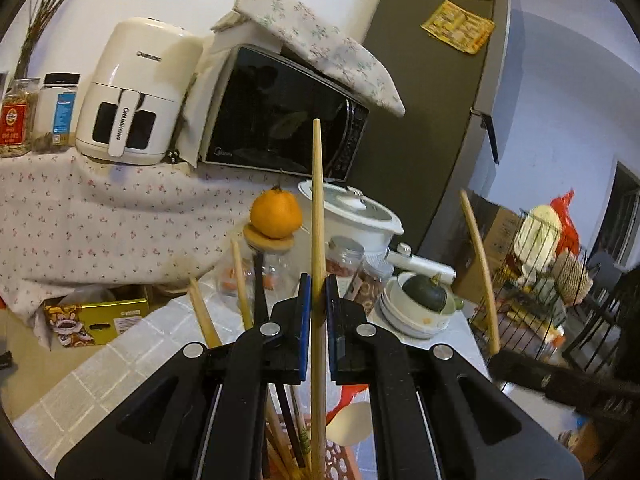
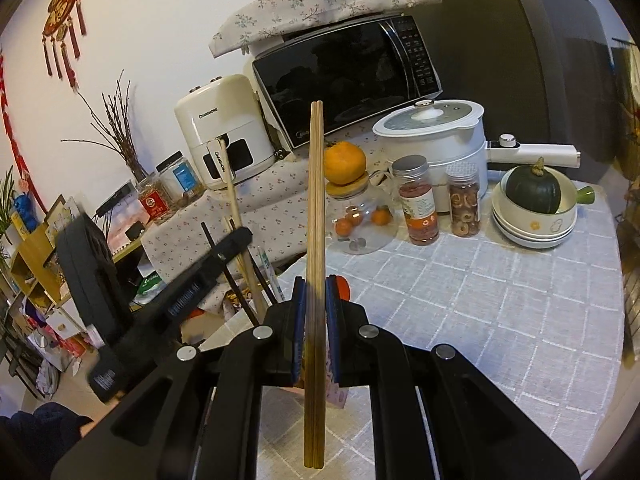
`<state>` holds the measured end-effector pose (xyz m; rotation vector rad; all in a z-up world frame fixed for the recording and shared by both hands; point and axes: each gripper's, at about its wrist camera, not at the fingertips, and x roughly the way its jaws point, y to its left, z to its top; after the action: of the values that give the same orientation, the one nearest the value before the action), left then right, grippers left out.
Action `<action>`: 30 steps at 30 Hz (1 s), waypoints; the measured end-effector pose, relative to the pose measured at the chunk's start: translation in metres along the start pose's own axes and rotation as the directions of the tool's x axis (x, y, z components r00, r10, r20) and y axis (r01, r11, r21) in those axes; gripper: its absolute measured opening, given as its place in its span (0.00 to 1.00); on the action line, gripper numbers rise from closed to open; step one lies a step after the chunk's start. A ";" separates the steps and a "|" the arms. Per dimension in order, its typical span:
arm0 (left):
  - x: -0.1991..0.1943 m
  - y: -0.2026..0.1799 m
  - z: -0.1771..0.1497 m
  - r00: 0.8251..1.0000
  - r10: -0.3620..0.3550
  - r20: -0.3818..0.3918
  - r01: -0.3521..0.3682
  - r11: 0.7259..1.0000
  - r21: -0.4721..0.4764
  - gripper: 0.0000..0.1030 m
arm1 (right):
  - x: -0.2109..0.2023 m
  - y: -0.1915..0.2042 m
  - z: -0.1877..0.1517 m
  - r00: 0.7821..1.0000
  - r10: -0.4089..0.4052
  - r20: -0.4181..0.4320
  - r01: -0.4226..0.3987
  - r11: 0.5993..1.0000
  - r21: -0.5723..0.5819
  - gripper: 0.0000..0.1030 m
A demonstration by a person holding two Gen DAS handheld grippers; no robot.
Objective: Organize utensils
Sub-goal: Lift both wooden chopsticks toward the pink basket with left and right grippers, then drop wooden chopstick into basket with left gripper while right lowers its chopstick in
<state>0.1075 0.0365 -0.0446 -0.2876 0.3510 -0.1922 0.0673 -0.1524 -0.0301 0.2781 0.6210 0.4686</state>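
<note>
Left wrist view: the left gripper (image 1: 317, 300) has its fingers (image 1: 305, 312) closed narrow on a single wooden chopstick (image 1: 317, 208), which stands near upright and runs from 12 o'clock down through the clamp to 6 o'clock. Its lower end descends among other utensils bunched in an orange perforated holder (image 1: 336, 460) at 6 o'clock below the gripper. More wooden and dark handles (image 1: 242, 284) rise from that holder at 10 o'clock of the clamp. Whether the gripped stick already rests in the holder cannot be told. At 3 o'clock, a pale wooden stick (image 1: 480, 272) stands in the other gripper.

Right wrist view: the right gripper (image 2: 316, 304) has its fingers (image 2: 332, 308) closed narrow on a pair of wooden chopsticks (image 2: 315, 208), side by side and near upright. Their lower ends hang free above the checked tabletop (image 2: 460, 304) at 6 o'clock, so this pair is not yet stowed. At 9 o'clock the left gripper appears with its stick among dark and wooden handles (image 2: 244, 280).

Progress assessment: several utensils appear already collected in the holder. Remaining, as judged: seat or release the left stick, then carry the right-hand pair across to the same holder. Any further loose utensils are not visible.
</note>
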 end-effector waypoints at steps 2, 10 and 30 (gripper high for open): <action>0.003 -0.001 -0.006 1.000 0.007 0.010 -0.007 1.000 0.010 0.06 | 0.000 0.000 0.001 1.000 -0.001 0.003 0.001 1.000 0.001 0.10; 0.005 -0.008 -0.021 0.998 0.034 0.045 -0.037 0.997 0.071 0.06 | -0.005 0.001 0.001 1.000 -0.002 0.021 0.002 1.000 -0.010 0.10; -0.001 -0.012 -0.039 0.988 0.054 -0.143 -0.043 0.996 0.073 0.28 | -0.032 -0.003 0.010 0.997 -0.007 0.074 0.008 1.000 -0.005 0.10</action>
<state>0.0907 0.0158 -0.0752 -0.1962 0.4940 -0.1776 0.0520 -0.1718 -0.0080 0.2869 0.5484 0.4507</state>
